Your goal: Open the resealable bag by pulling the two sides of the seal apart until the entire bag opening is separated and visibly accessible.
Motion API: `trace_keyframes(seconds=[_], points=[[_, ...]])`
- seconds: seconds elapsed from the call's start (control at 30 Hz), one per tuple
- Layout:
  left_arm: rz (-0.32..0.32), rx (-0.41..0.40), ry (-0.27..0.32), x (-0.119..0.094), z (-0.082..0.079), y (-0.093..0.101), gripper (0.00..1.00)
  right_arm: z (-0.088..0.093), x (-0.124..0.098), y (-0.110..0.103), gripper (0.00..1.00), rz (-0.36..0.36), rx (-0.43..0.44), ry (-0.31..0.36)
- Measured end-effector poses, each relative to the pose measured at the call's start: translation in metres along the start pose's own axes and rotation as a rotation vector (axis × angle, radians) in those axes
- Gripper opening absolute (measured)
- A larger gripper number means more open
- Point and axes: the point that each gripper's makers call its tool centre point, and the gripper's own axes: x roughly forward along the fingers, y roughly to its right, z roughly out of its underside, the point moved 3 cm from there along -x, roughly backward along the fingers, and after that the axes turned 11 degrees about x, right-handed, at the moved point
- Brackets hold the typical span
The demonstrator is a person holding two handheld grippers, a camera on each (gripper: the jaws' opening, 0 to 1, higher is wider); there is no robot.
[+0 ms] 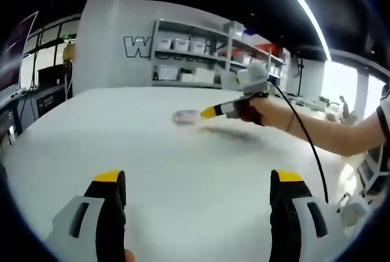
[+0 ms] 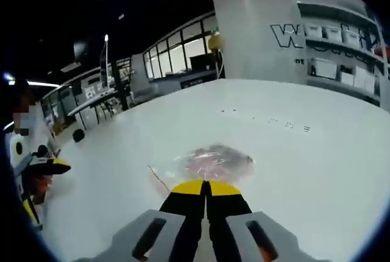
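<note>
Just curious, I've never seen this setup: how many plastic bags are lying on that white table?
1. The plastic bag lies flat on the white table, right at the tips of the right tongs; the left gripper view shows it far off.

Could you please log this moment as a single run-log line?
left hand-held gripper: open, above table | right hand-held gripper: shut, tips at bag edge | bag: flat on table, grip unclear | seal: not visibly open

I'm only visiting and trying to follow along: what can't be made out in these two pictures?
- Bag, right gripper view: blurred, and the right claw covers its near edge, so the seal and whether the claw grips it are unclear.
- Bag, left gripper view: a far, smeared patch.
- Shelf boxes, left gripper view: too small to tell their contents.
- Wall lettering, right gripper view: cut off by the shelves.
</note>
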Motion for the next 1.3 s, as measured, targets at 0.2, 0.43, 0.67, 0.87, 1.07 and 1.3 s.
trace_keyframes(seconds=[0.2,0.43,0.67,0.87,1.07,1.3], points=[[0.004,0.000,0.007,-0.001,-0.002,0.002,0.98,0.002,-0.009,-0.002,0.00,-0.003,0.009,0.001],[0.009,0.004,0.009,-0.003,-0.003,0.006,0.98,0.009,-0.020,-0.009,0.00,-0.019,0.030,-0.003],[0.007,0.003,0.008,-0.003,-0.003,0.006,0.98,0.015,-0.032,-0.017,0.00,-0.043,0.073,0.005],[0.016,0.002,0.013,-0.001,-0.005,0.009,0.97,0.014,-0.040,-0.021,0.00,-0.055,0.089,0.012],[0.025,0.007,0.014,0.000,-0.006,0.014,0.97,0.015,-0.045,-0.024,0.00,-0.071,0.107,0.015],[0.030,0.008,0.016,-0.001,-0.007,0.017,0.97,0.018,-0.053,-0.027,0.00,-0.085,0.135,0.019]])
